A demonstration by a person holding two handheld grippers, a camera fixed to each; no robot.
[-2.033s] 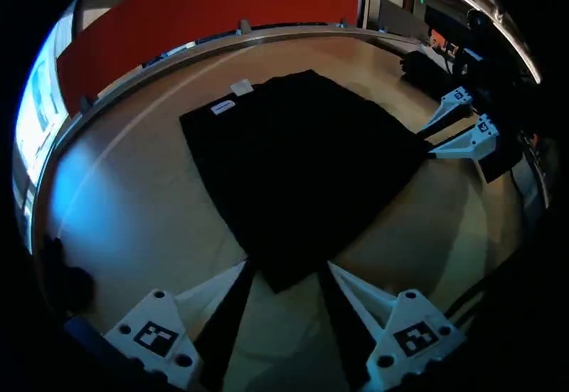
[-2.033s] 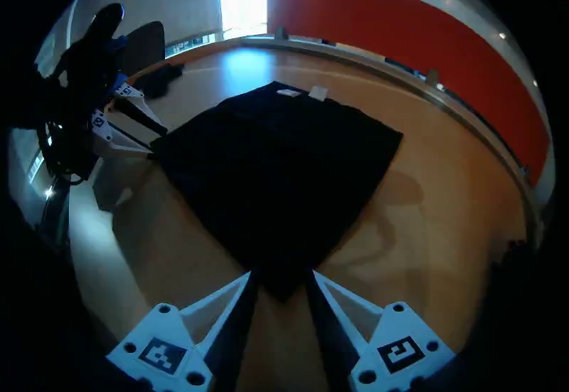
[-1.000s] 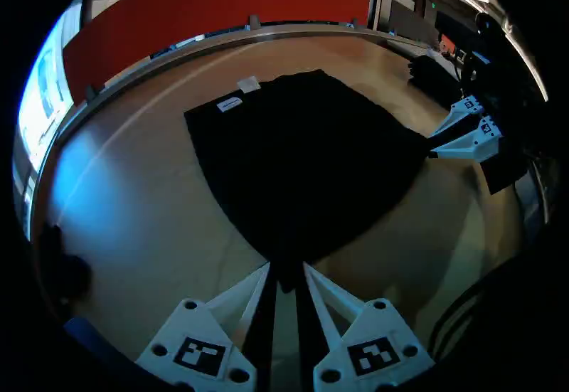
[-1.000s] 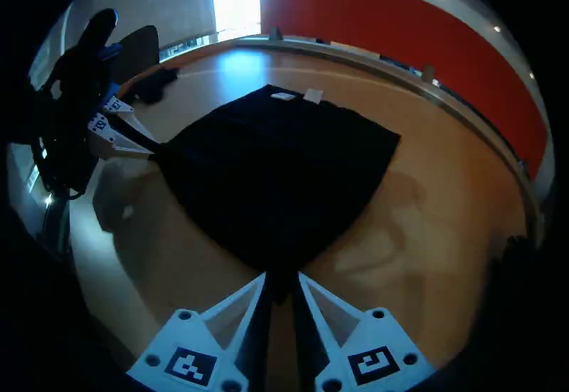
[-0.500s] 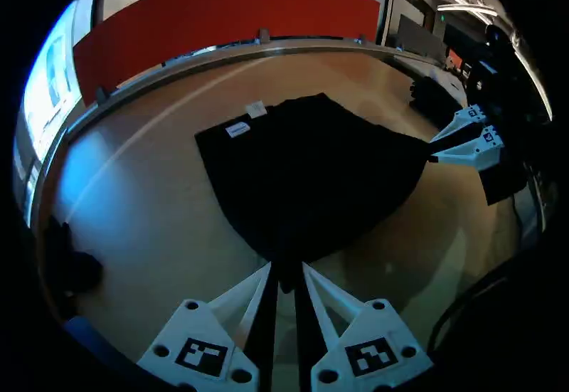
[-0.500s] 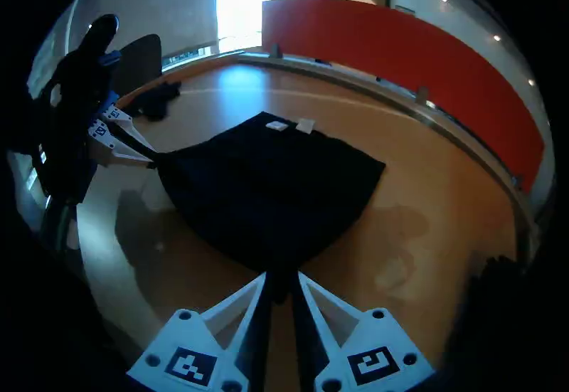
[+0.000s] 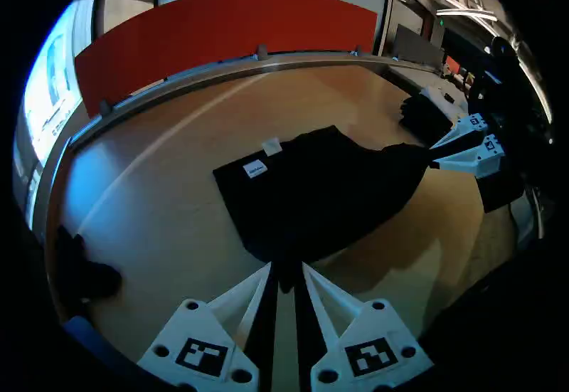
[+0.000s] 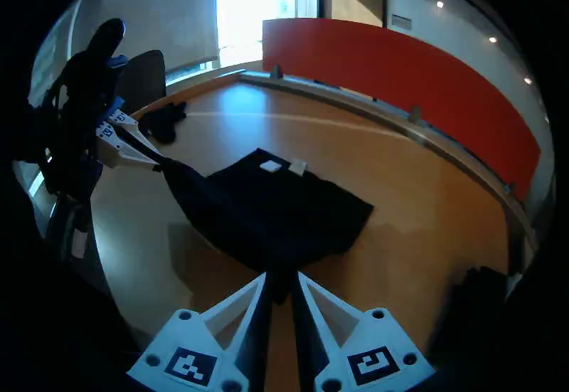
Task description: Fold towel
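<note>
1. One black cloth towel [image 7: 320,193], thin and matte, lies half on the table. Its far half rests flat. Its near edge hangs in the air between two pinched corners, sagging in a shallow curve.
2. Judging by that sag, the towel is light, soft and floppy, with no stiffness of its own. It will probably drape and crease wherever it is set down. A firm pinch should keep it from slipping. The corners are the sensible place to hold it, and both near corners are held.
3. Two small white labels [image 7: 256,169], flat rectangles, sit at the towel's far edge and stand out against the dark fabric.
4. The left gripper [image 7: 286,271] has white plastic fingers with black inner faces. They are drawn almost together, clamping one near corner of the towel between them.
5. The right gripper [image 8: 282,278] is of the same build. Its fingers are just as close and nip the other near corner. In the left gripper view it appears farther off at the right, with cloth drawn up to its tips.
6. A smooth, glossy, light-brown wooden table [image 7: 156,207] lies under the towel and reflects pale light. A grey metal rail [image 7: 213,75] runs along its far edge.
7. A plain red wall panel [image 7: 227,29] stands beyond the rail. A dark heap of cloth [image 7: 419,111] sits on the table, well apart from the towel.
</note>
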